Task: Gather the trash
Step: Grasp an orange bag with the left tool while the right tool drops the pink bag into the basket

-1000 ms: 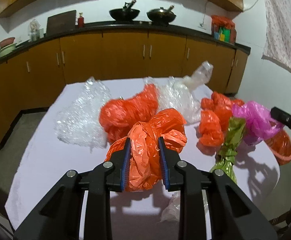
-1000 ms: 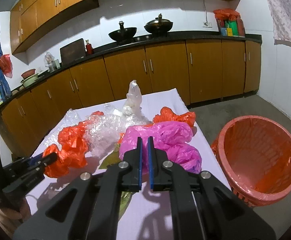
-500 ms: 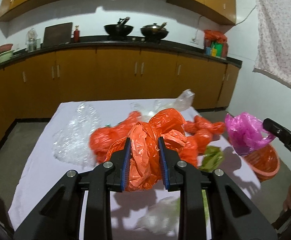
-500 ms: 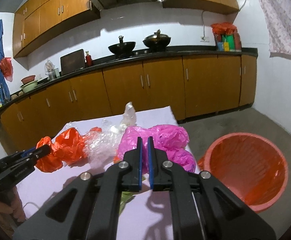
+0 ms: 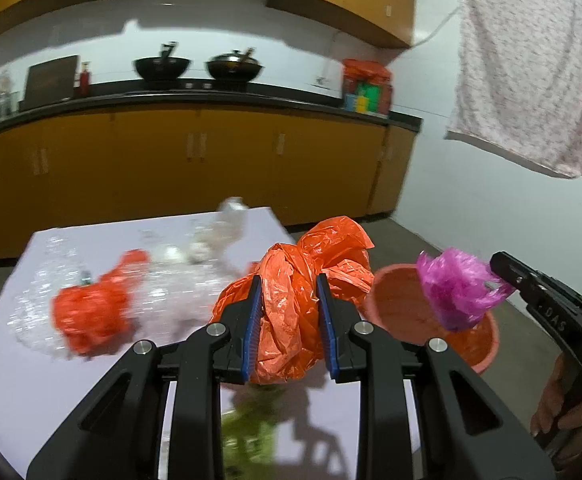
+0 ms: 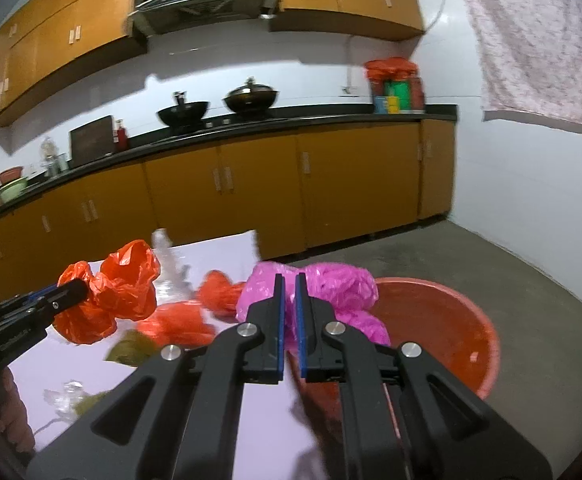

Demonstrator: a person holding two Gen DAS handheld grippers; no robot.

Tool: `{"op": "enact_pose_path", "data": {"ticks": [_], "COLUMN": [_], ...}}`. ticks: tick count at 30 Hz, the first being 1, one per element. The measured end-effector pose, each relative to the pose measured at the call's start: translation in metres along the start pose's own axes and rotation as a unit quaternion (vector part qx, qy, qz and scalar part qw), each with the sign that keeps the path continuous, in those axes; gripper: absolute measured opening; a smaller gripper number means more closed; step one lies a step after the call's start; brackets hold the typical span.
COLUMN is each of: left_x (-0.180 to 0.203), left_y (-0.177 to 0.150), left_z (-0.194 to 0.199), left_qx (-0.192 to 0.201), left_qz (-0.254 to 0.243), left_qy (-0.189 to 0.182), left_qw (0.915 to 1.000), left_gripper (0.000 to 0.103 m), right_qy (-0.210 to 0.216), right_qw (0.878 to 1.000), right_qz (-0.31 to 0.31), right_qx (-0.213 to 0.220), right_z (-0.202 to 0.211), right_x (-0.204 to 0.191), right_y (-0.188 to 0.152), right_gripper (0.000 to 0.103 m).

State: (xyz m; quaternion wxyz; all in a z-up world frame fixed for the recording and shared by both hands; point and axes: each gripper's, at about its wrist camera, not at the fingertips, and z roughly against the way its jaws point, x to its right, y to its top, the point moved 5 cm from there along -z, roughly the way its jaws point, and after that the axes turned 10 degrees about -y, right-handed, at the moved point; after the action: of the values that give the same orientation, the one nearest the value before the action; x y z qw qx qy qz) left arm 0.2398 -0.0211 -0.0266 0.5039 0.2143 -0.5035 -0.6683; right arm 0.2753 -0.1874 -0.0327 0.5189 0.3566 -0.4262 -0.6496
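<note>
Left wrist view shows the left gripper (image 5: 287, 320) clamped on a crumpled orange plastic bag (image 5: 303, 300), held up off the table (image 5: 7, 364) and near the orange trash basket (image 5: 487, 344) that stands on the floor just past the table's far right corner. Beside it, the right gripper (image 5: 503, 276) pinches a magenta plastic bag (image 5: 457, 290) that hangs over the basket's mouth; from its own camera the right gripper (image 6: 289, 320) has its jaws nearly together on a thin fold of that magenta bag (image 6: 331, 292), with the basket (image 6: 451, 328) directly beyond.

Judging by this, two pieces are lifted and on the point of being dropped, the magenta one closer to release. Neither is in the basket yet, and the basket's inside, as far as it shows, looks bare.

Much is left on the table: another orange bag (image 5: 91, 316), clear crinkled plastic wrap (image 5: 39, 296), a clear plastic bottle (image 5: 233, 216) at the far edge, a blurred green wrapper (image 5: 251, 436) below the left gripper, and more orange scraps (image 6: 179, 324) visible from the right wrist. The task looks to be in its early part.
</note>
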Motion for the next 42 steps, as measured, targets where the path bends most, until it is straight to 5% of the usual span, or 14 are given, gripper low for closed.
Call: {"op": "enact_pose_path", "data": {"ticks": [8, 20, 23, 26, 34, 42], "left_x": [0.052, 0.099, 0.112, 0.119, 0.124, 0.079], "left_y": [-0.005, -0.017, -0.02, -0.025, -0.031, -0.019], "left_z": [-0.058, -0.125, -0.139, -0.149, -0.151, -0.094], "left_qx": [-0.026, -0.064, -0.075, -0.088, -0.103, -0.062], "left_qz": [-0.018, -0.041, -0.044, -0.048, -0.051, -0.032], "left_qy": [-0.054, -0.076, -0.086, -0.096, -0.103, -0.055], "left_qw": [0.998, 0.9942, 0.9925, 0.9903, 0.988, 0.996], "left_gripper": [0.027, 0.027, 0.027, 0.032, 0.045, 0.061], "right_qy": [-0.046, -0.062, -0.061, -0.065, -0.077, -0.043], "right_qw": [0.999, 0.998, 0.997, 0.997, 0.995, 0.998], "right_qz": [0.008, -0.023, -0.036, -0.044, -0.056, -0.039], "right_qx": [0.001, -0.006, -0.012, -0.015, -0.015, 0.001], "right_z": [-0.038, -0.088, -0.09, -0.085, -0.069, -0.043], "right_x": [0.033, 0.08, 0.094, 0.109, 0.124, 0.088], "right_y": [-0.001, 0.013, 0.013, 0.009, 0.004, 0.01], "right_gripper": [0.004, 0.004, 0.008, 0.027, 0.03, 0.046]}}
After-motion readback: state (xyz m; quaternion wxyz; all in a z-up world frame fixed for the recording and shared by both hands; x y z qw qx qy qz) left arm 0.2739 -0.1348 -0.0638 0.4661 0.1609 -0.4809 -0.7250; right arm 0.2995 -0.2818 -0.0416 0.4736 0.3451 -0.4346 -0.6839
